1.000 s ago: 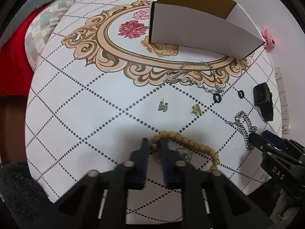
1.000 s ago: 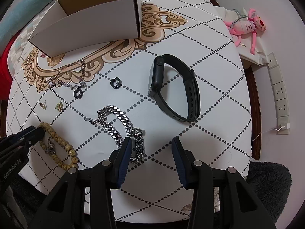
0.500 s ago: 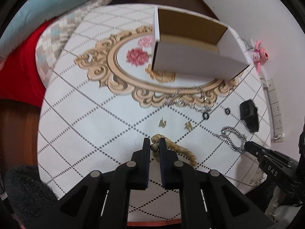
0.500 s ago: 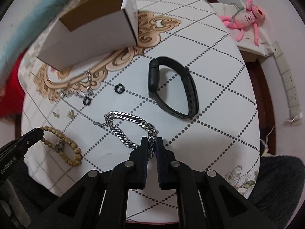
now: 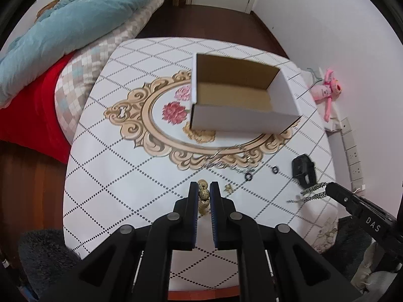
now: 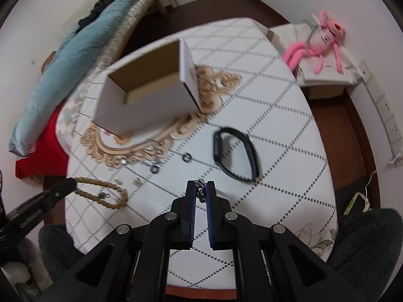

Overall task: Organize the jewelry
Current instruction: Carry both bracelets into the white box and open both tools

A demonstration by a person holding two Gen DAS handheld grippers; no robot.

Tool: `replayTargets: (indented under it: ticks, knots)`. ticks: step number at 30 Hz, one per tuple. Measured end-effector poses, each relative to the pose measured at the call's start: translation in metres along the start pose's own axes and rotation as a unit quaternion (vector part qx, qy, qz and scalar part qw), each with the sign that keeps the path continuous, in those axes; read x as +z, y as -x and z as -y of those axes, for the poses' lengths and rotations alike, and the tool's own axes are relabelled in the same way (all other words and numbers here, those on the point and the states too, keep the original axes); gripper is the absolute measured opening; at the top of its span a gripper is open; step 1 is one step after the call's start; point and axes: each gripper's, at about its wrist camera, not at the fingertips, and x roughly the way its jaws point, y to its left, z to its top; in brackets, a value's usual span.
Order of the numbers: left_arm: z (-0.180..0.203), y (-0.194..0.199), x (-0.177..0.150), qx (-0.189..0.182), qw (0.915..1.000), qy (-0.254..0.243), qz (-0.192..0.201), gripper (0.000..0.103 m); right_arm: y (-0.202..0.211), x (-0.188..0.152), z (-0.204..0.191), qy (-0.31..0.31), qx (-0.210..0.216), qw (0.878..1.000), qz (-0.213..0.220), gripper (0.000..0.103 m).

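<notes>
My left gripper [image 5: 204,188] is shut on a tan wooden bead bracelet [image 5: 203,194] and holds it lifted above the table; from the right wrist view the bracelet [image 6: 105,193] hangs from its tip. My right gripper [image 6: 200,188] is shut on a silver chain bracelet [image 6: 200,191], also lifted; it shows in the left wrist view [image 5: 313,192]. An open white cardboard box [image 5: 241,100] stands on the table beyond both grippers. On the table lie a thin silver necklace [image 6: 148,159], two black rings [image 6: 187,156], small gold earrings [image 5: 228,187] and a black smart band [image 6: 235,154].
The round table [image 5: 113,151] has a white cloth with a dotted diamond pattern and a gold floral frame. A bed with red and blue bedding [image 5: 50,50] stands at the left. A pink plush toy [image 6: 317,42] lies on a side stand at the right.
Both grippers closed on their bracelets and rose high above the table. The bead bracelet and the silver chain left the tabletop.
</notes>
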Motion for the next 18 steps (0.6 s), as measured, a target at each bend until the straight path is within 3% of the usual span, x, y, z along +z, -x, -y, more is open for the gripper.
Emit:
replayTargets:
  ticks: [5, 11, 14, 18]
  knots:
    - [0.012, 0.026, 0.021, -0.028, 0.9993, -0.003, 0.026, 0.006, 0.032, 0.022, -0.019, 0.019, 0.028, 0.999, 0.030, 0.008]
    - [0.030, 0.054, 0.077, -0.058, 0.9958, -0.020, 0.068, 0.006, 0.050, 0.070, -0.047, 0.062, 0.055, 0.995, 0.057, 0.008]
    - [0.036, 0.050, 0.107, -0.055, 0.9950, -0.032, 0.077, 0.006, 0.045, 0.099, -0.064, 0.089, 0.047, 0.993, 0.070, 0.008]
    - [0.039, 0.023, 0.142, -0.038, 0.9963, -0.047, 0.061, 0.006, 0.024, 0.137, -0.076, 0.103, 0.032, 0.992, 0.065, 0.008]
